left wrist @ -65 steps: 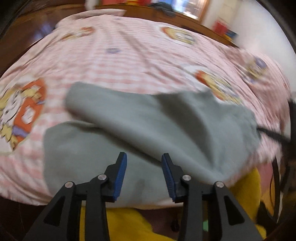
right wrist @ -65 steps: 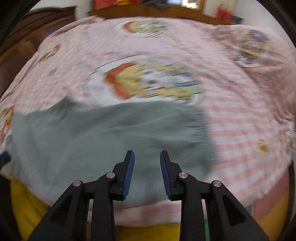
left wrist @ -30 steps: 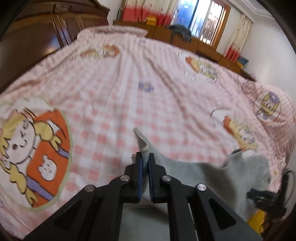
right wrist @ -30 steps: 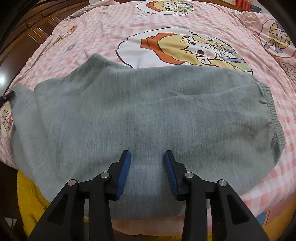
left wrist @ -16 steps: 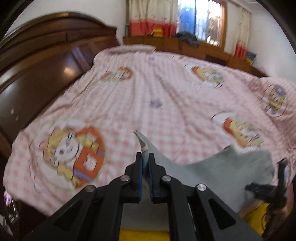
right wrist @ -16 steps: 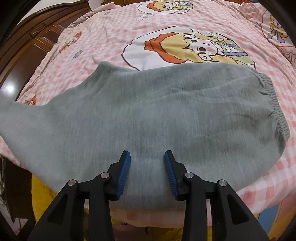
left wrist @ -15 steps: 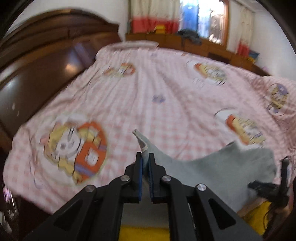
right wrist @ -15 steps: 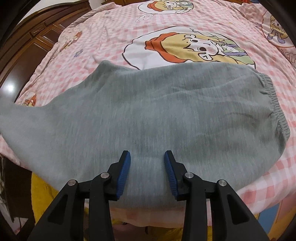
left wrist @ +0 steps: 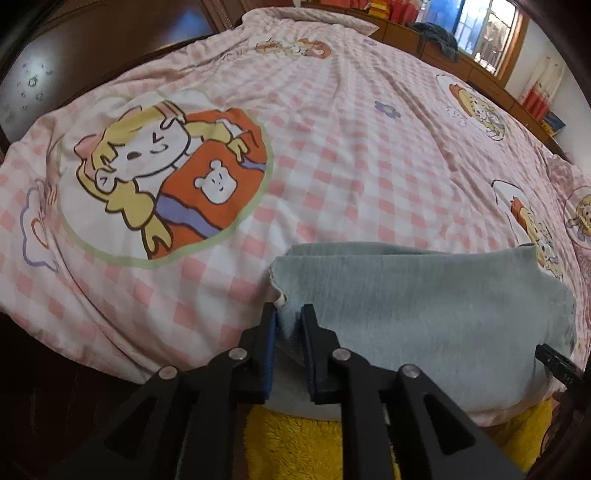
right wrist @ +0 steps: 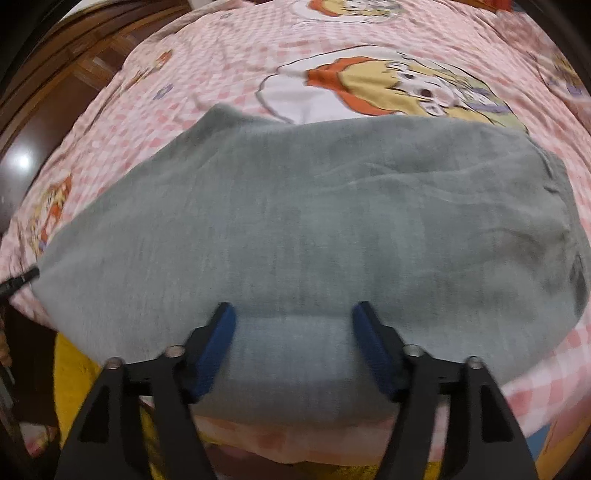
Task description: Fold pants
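The grey pants (right wrist: 314, 229) lie folded lengthwise near the front edge of the bed, waistband at the right. In the left wrist view the pants (left wrist: 424, 302) spread to the right. My left gripper (left wrist: 290, 314) sits at their left leg end, jaws a little apart with the cloth edge between them, no longer clamped. My right gripper (right wrist: 291, 321) is wide open over the near edge of the pants, holding nothing.
The bed carries a pink checked cover with cartoon prints (left wrist: 166, 177). A dark wooden headboard (left wrist: 92, 48) runs along the left. A yellow fluffy thing (left wrist: 295, 443) lies below the bed's front edge. Wooden cabinets and a window (left wrist: 480, 33) are at the far side.
My left gripper carried the leg end down onto the bed at the left and loosened its jaws. My right gripper opened wider over the pants' near edge.
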The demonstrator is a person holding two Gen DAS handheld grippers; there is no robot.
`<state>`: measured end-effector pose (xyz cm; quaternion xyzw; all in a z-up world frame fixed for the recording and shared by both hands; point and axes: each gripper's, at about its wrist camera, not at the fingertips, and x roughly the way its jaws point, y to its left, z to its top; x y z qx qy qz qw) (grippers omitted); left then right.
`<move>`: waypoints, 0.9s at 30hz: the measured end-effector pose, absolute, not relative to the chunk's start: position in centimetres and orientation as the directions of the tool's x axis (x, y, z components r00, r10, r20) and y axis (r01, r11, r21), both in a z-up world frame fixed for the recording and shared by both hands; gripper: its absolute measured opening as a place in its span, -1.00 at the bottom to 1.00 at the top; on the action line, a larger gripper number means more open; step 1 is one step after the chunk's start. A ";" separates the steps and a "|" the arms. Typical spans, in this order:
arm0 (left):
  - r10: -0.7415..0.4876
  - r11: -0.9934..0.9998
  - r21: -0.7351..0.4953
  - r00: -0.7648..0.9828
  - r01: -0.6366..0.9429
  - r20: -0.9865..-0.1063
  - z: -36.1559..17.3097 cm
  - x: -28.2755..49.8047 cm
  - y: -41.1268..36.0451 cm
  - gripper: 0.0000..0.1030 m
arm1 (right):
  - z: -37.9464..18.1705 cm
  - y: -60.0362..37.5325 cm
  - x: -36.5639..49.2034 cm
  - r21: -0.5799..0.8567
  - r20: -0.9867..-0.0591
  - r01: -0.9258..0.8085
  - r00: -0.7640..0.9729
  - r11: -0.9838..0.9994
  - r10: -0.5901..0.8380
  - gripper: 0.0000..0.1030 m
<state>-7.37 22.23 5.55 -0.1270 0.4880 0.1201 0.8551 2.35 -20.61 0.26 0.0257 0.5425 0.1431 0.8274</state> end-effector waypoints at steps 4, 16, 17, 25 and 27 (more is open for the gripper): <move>0.036 0.943 -0.146 0.526 -0.300 -0.850 5.8 -7.5 22.5 -0.60 | 0.4 -18.8 2.2 0.094 -0.911 -0.252 0.368 0.963 0.185 0.59; -0.085 0.916 -0.297 0.593 -0.269 -0.801 5.4 -6.6 23.7 -0.54 | 5.3 -15.8 10.8 0.037 -0.847 -0.407 0.471 0.913 0.245 0.49; -0.085 0.916 -0.297 0.592 -0.271 -0.801 5.3 -6.4 23.7 -0.54 | 4.8 -15.1 11.8 0.048 -0.858 -0.441 0.442 0.896 0.263 0.49; -0.081 0.909 -0.312 0.616 -0.277 -0.784 5.1 -6.5 23.7 -0.58 | 3.2 -13.2 13.8 0.074 -0.861 -0.494 0.407 0.866 0.306 -0.78; -0.068 0.919 -0.296 0.637 -0.259 -0.768 5.6 -6.6 23.5 -0.79 | 4.9 -14.3 13.5 0.105 -0.810 -0.461 0.474 0.881 0.345 -0.85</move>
